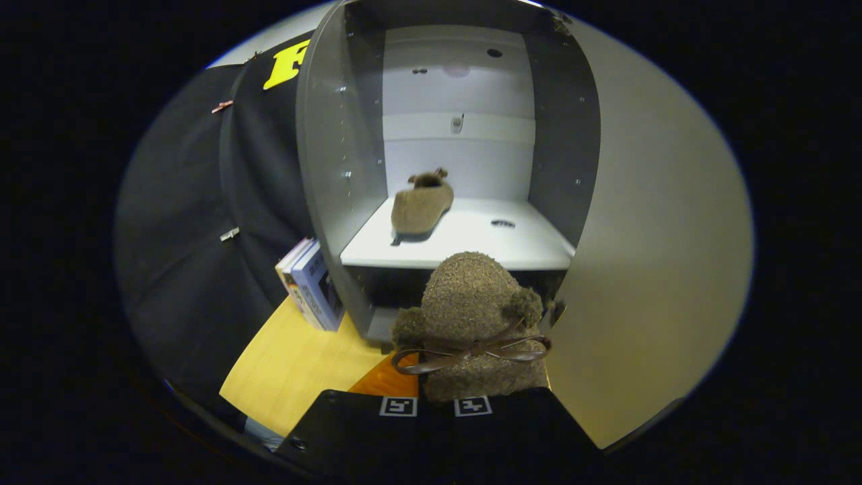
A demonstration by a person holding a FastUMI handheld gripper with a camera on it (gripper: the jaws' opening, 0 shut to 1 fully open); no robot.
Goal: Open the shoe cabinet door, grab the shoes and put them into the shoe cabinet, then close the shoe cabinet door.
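Tool (435, 404) clenched on a brown fuzzy slipper (475, 323), before the open shoe cabinet (323, 168) whose shelf (471, 249) carries another slipper (421, 205).

Two books (311, 286) lean upright on the wooden table (296, 364), against black cloth.

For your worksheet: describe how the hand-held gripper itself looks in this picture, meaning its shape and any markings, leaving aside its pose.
The gripper shows as a broad, dark, matte body that narrows toward the front like a wedge. Where the jaws meet sit two small square tags with black-and-white block patterns, side by side. A small round screw or hole sits on its left shoulder. No cables, hand or sleeve can be seen.
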